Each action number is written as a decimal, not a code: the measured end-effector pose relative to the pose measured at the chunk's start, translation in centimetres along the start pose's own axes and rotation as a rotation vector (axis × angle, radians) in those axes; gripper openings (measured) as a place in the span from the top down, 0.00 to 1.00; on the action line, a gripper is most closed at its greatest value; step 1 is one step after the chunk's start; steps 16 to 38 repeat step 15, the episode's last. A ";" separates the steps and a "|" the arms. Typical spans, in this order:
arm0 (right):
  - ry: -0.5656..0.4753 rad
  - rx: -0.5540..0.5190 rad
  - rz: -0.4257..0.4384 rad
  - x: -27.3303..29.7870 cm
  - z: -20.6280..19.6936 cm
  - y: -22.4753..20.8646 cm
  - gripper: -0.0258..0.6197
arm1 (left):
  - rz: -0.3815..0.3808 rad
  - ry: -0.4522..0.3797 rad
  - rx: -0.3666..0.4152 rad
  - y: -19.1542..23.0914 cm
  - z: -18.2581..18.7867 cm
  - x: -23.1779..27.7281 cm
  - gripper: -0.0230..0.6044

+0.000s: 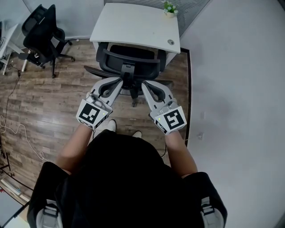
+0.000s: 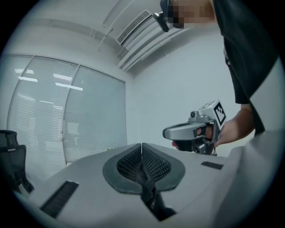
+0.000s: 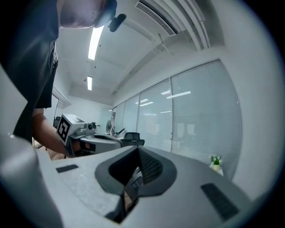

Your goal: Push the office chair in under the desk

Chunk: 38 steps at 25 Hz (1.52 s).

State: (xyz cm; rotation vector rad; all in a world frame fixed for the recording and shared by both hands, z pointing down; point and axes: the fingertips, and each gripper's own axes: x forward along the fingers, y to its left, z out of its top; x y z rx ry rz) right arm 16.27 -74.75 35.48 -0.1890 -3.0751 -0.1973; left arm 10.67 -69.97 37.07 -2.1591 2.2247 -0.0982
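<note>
- Head view: white tabletop [image 1: 133,26] at the top, beside the grey wall, with a small potted plant [image 1: 169,9] on its far right corner.
- Black office chair [image 1: 129,60] right in front of it, partly tucked beneath the near edge, with the backrest on the person's side.
- Left tongs [image 1: 119,81] and right tongs [image 1: 144,84] side by side behind the backrest, tips angled toward each other near the chair's centre post; impossible to tell from here whether they touch the chair.
- Second chair [image 1: 42,33] well apart at the upper left, on the wooden floor [image 1: 49,102].
- Left gripper view: left tongs fully closed, ribbed pads pressed together, nothing between them.
- Same view: right tongs just beside at the right, gripped by a hand [image 2: 231,131], with window blinds [image 2: 58,116] behind.
- Right gripper view: right tongs closed tight as well, and empty.
- Same view: left tongs close by at the left, blinds and the potted plant beyond, ceiling lights [image 3: 95,42] overhead.
</note>
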 end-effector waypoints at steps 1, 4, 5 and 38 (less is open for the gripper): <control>0.000 0.000 0.002 0.0 0.0 0.0 0.96 | 0.003 -0.001 -0.003 0.1 0.1 0.1 0.96; 0.002 -0.007 0.006 0.0 0.0 0.1 0.96 | -0.007 -0.027 -0.015 -0.2 0.0 0.2 0.96; 0.002 -0.007 0.005 -0.1 0.0 0.2 0.96 | -0.008 -0.029 -0.014 -0.2 0.1 0.2 0.96; 0.006 0.000 -0.008 0.1 0.2 -0.8 0.96 | -0.016 -0.027 0.004 0.5 0.5 1.0 0.96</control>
